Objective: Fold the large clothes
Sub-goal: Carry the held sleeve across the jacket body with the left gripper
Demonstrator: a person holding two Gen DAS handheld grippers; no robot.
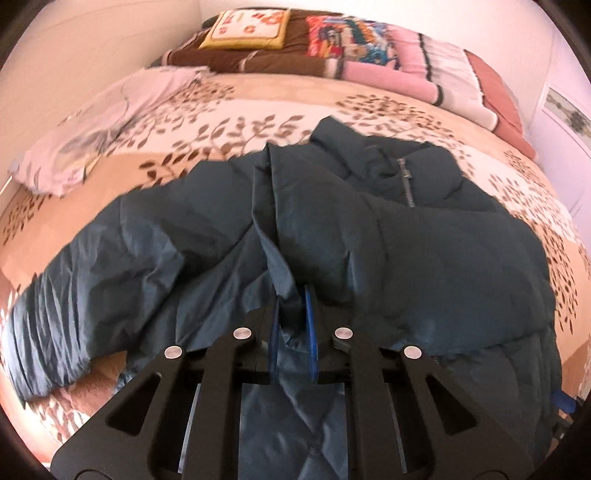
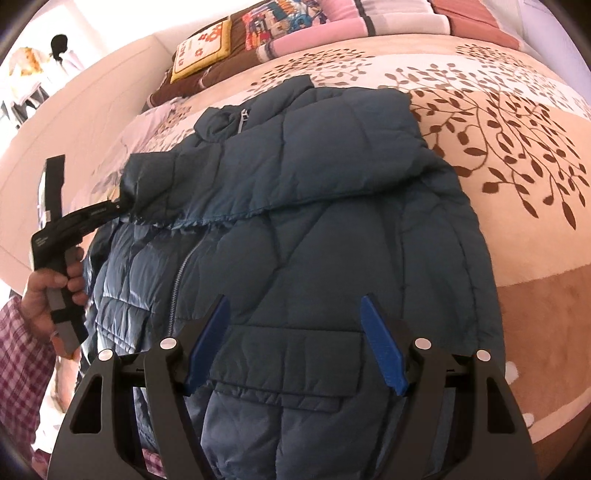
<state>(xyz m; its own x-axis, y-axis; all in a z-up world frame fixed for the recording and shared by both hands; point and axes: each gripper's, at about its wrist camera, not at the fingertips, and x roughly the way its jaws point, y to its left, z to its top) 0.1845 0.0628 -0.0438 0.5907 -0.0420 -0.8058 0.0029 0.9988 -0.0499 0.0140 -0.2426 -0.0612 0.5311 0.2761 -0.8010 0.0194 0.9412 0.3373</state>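
Note:
A dark teal puffer jacket point(image 1: 406, 240) lies spread on a bed with a leaf-patterned cover point(image 1: 221, 122). My left gripper point(image 1: 293, 314) is shut, its blue pads pinching a fold of the jacket's fabric. In the right wrist view one sleeve of the jacket point(image 2: 314, 240) is folded across the chest. The left gripper point(image 2: 114, 208) holds that sleeve's end at the left, carried by a hand point(image 2: 48, 291). My right gripper point(image 2: 293, 301) hovers open over the flap pocket point(image 2: 291, 354), with its blue fingers point(image 2: 380, 339) apart and nothing pinched.
A lilac garment point(image 1: 92, 129) lies crumpled on the bed's far left. Cushions point(image 1: 247, 29) and a pink striped blanket point(image 1: 424, 66) line the headboard end. A plaid sleeve point(image 2: 18, 350) shows at the left. Bare bed cover point(image 2: 517, 166) lies right of the jacket.

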